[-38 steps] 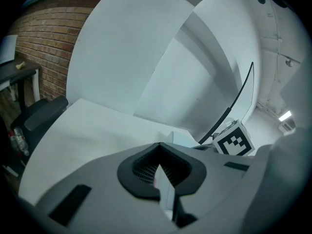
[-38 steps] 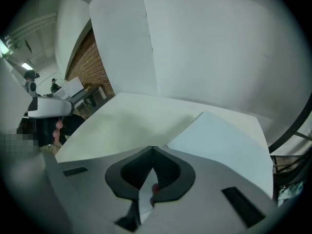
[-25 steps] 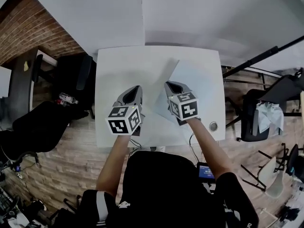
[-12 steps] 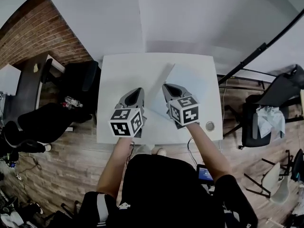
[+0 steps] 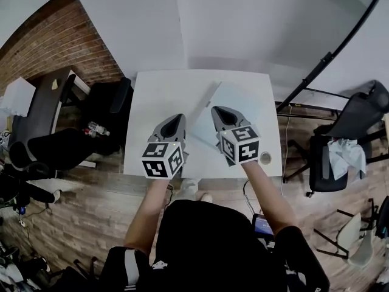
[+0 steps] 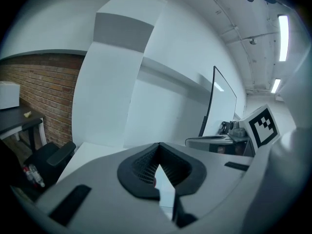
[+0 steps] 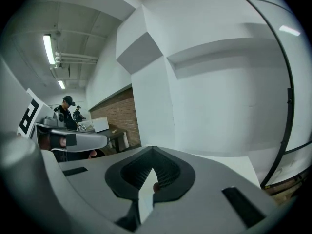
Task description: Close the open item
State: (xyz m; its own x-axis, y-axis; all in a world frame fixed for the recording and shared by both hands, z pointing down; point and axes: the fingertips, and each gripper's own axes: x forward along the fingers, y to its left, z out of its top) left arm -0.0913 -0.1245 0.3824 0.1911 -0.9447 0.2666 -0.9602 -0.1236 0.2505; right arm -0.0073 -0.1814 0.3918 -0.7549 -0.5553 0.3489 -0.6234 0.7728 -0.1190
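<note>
The left gripper (image 5: 175, 119) and right gripper (image 5: 218, 111) are held closed and empty over the white table (image 5: 155, 99), with a pale flat item (image 5: 240, 99) seen just ahead of the right.

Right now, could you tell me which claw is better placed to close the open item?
Right, probably: the right claw is over the pale blue item, while the left claw is over bare table.

Left half of the worktop (image 5: 155, 102) is bare from the far-left corner to the near edge, with wide passage there. The right half is taken by a white item (image 5: 237, 111), with a round insert (image 5: 265, 157) at the near-right corner. Wall (image 5: 213, 29) rises behind the far edge; black chair (image 5: 106, 102) sits against the left edge; slanted pole (image 5: 322, 62) stands off the right edge.
</note>
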